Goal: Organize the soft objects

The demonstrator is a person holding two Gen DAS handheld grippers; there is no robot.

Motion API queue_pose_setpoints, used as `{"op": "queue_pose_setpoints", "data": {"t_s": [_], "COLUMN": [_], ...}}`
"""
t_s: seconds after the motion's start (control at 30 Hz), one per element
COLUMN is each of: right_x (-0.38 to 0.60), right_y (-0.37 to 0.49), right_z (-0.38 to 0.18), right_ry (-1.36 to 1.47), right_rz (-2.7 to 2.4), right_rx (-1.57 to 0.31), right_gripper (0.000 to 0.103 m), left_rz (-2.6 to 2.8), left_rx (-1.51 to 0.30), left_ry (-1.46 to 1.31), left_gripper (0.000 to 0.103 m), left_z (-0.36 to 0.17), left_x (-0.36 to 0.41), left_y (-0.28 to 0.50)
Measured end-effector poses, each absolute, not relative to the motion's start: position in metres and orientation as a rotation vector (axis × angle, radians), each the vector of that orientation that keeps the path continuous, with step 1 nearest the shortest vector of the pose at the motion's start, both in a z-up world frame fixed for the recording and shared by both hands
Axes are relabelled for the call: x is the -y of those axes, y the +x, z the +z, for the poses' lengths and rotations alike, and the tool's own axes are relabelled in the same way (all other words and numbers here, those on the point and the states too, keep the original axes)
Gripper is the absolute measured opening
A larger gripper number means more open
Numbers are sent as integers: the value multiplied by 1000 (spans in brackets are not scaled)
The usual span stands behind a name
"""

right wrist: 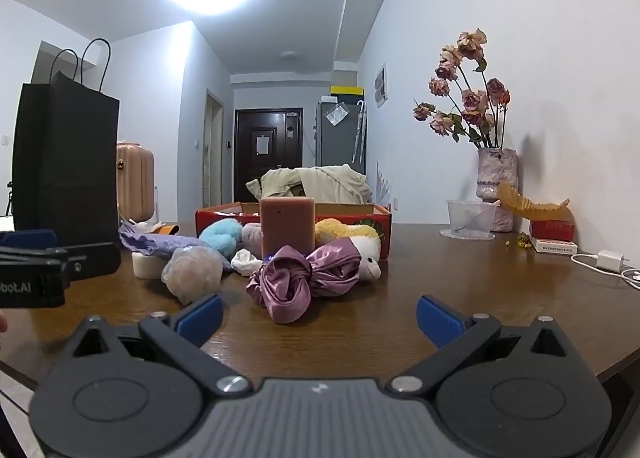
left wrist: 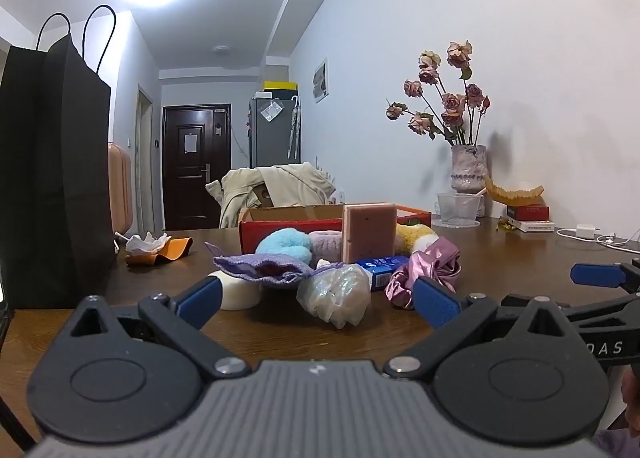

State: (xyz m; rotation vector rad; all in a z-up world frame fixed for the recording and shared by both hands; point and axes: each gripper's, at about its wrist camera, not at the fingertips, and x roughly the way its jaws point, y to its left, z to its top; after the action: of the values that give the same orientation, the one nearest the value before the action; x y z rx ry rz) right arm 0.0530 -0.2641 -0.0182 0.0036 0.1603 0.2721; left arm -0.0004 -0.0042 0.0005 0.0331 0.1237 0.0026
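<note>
Centrally, shiny mauve satin scrunchie [right wrist: 298,278], knotted, crumpled

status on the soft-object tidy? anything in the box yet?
Nothing looks sorted yet. The pink satin scrunchie, blue fluffy scrunchie, clear mesh bath puff, purple knit pouch and upright pink sponge block all sit on the brown wooden table, in front of the red cardboard box. Left gripper and right gripper are open and empty. Everything remains.

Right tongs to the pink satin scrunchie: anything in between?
Nothing visible. The right tongs stand open with only bare table between them and the pink satin scrunchie, which is the nearest item in the pile. The pink sponge and red box sit behind it.
</note>
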Motion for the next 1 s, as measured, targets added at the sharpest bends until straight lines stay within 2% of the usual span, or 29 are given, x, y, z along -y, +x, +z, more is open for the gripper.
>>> {"op": "queue_pose_setpoints", "data": {"t_s": [1.0], "right_x": [267], "right_y": [52], "right_z": [-17], "right_ry": [18], "right_rz": [266], "right_rx": [-158], "right_gripper": [103], "left_rz": [2], "left_rx": [-122], "left_ry": [39], "left_gripper": [103], "left_z": [1], "left_x": [4], "left_y": [0]}}
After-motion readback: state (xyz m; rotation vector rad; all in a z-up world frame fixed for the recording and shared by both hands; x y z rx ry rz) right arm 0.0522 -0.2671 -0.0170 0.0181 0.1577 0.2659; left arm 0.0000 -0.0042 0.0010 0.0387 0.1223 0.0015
